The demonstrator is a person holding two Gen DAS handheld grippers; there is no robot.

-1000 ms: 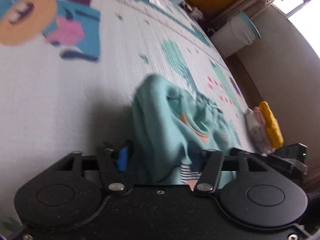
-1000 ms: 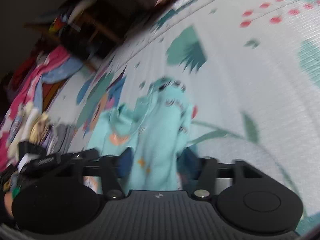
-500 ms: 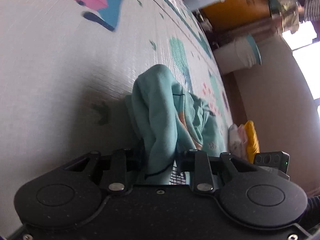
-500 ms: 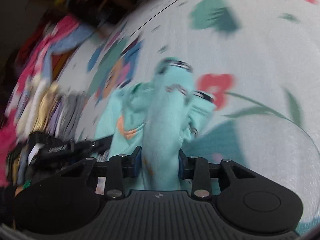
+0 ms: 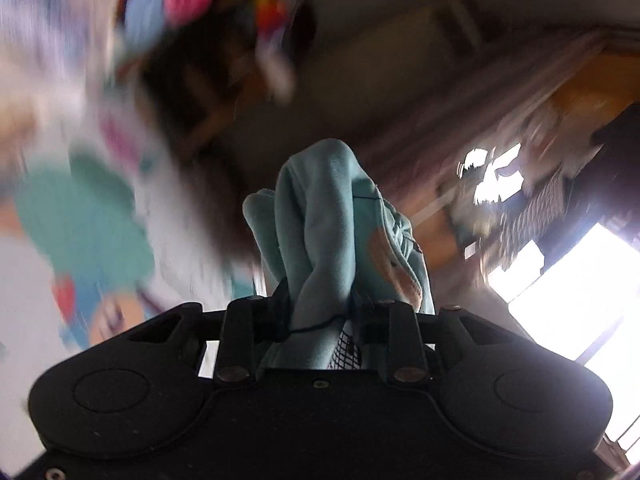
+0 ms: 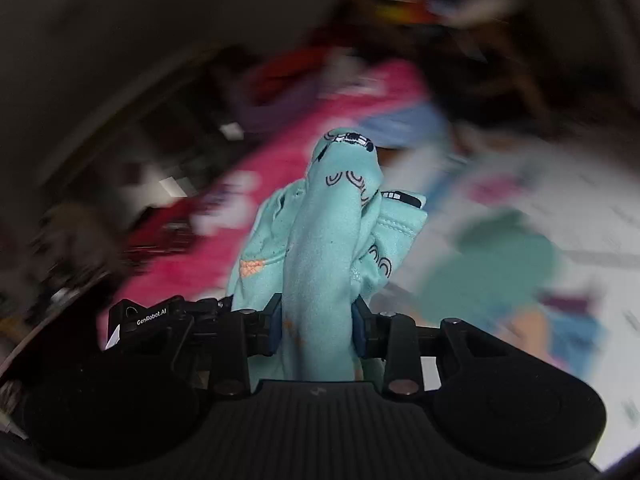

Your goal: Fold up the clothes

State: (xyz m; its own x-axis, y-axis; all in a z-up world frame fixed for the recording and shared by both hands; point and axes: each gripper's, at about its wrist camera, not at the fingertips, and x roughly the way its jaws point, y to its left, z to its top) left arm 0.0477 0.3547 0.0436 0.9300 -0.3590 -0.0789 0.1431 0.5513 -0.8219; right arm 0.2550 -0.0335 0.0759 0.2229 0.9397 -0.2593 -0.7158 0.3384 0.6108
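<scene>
A mint-green child's garment (image 5: 328, 216) with orange and black printed marks is bunched up and lifted off the play mat. My left gripper (image 5: 320, 312) is shut on one bunch of it, the cloth standing up between the fingers. In the right wrist view the same mint-green garment (image 6: 332, 248) rises in a thick roll from my right gripper (image 6: 318, 320), which is shut on it. The left gripper's body (image 6: 144, 320) shows at the left in that view, close beside the right one. Both views are heavily blurred by motion.
The patterned play mat (image 6: 520, 248) lies below at the right. A heap of pink and blue clothes (image 6: 320, 120) sits behind the garment. A bright window (image 5: 580, 280) and wooden furniture (image 5: 580, 92) show at the right of the left wrist view.
Both grippers have swung sharply up and away from the mat with the garment still clamped; the views now face the room and the clothes heap instead of the mat.
</scene>
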